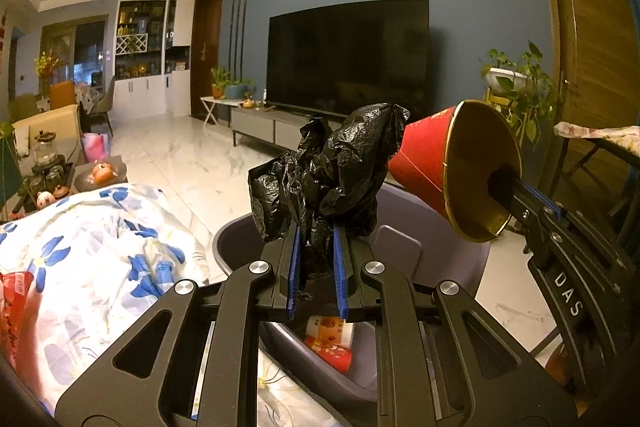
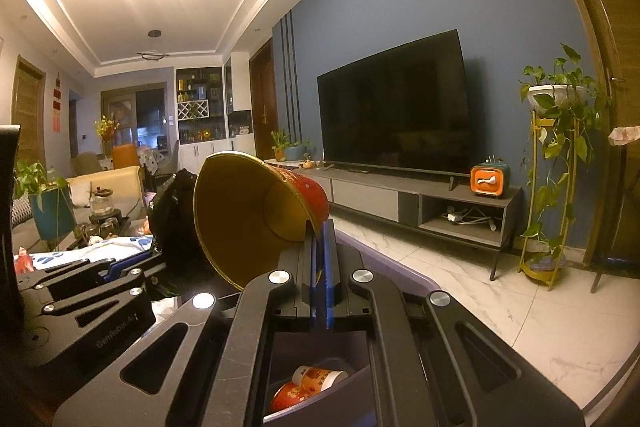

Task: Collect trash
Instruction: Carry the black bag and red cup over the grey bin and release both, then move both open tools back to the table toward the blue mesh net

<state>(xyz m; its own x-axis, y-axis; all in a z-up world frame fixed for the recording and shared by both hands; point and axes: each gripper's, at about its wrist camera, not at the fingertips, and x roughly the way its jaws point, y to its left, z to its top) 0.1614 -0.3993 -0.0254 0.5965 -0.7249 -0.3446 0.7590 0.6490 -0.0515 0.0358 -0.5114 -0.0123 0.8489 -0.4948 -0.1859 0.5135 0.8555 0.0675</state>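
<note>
Two cups (image 2: 316, 385) are already binned. A crumpled black bag (image 1: 328, 171) is gripped by the left tongs (image 1: 316, 267) and a red cup (image 2: 256, 211) by the right tongs (image 2: 322, 259), both above the bin (image 1: 436, 247), unreleased.

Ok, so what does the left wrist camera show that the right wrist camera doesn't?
Only the left wrist view shows the floral quilt and the left gripper shut on the crumpled black bag. Only the right wrist view shows the orange clock on the TV stand and the right gripper pinching the cup's rim. Both show the red cup, the grey bin below with cups inside, and the television.
</note>
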